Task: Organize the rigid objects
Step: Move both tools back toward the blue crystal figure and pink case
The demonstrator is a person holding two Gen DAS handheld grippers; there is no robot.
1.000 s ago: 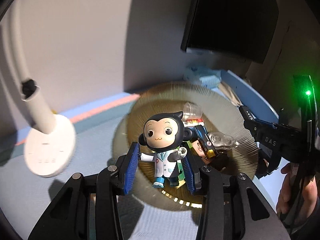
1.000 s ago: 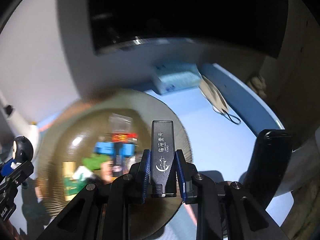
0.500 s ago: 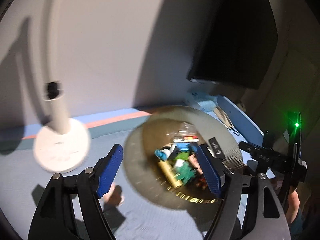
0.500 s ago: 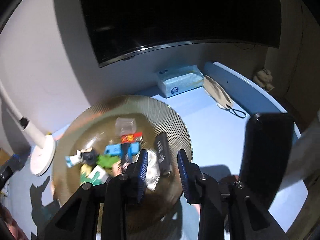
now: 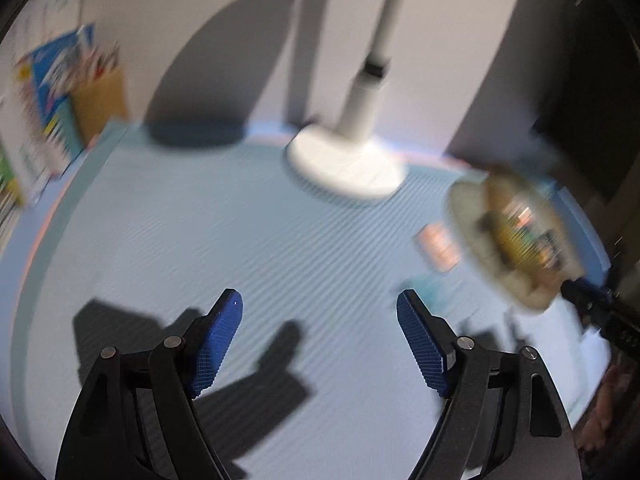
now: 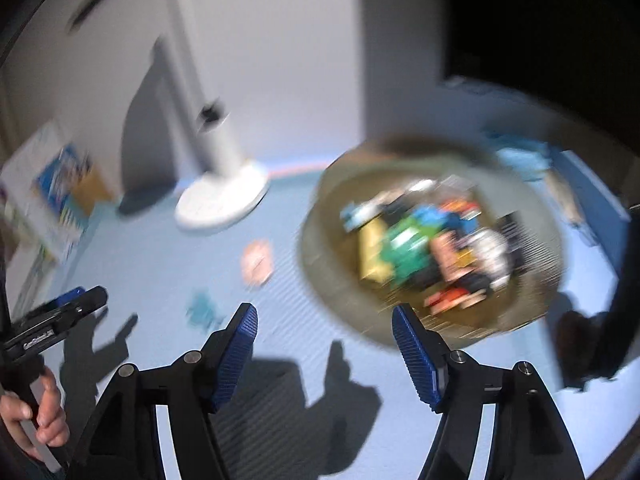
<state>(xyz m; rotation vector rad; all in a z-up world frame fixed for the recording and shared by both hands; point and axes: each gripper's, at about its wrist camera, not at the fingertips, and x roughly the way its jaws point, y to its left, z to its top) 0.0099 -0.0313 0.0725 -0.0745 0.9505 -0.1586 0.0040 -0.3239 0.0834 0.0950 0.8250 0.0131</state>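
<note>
A round ribbed bowl (image 6: 320,264) holds several small rigid objects, blurred by motion; it also shows in the left wrist view (image 5: 464,204) at the right. A pink item (image 6: 258,264) and a small blue item (image 6: 202,310) lie on the light blue mat left of the bowl; both show in the left wrist view (image 5: 438,246) (image 5: 430,292). My left gripper (image 5: 319,340) is open and empty over bare mat. My right gripper (image 6: 325,350) is open and empty, in front of the bowl's near left rim. The left gripper also appears at the left edge of the right wrist view (image 6: 60,318).
A white desk lamp base (image 5: 346,162) stands at the back by the wall, also in the right wrist view (image 6: 222,198). Books and a box (image 5: 52,92) stand at the far left. A dark monitor (image 6: 540,40) fills the back right.
Both grippers have swung left and pulled back from the bowl. The figurine and the black stick, held one second ago, were let go into the bowl. The right jaws opened wider.
</note>
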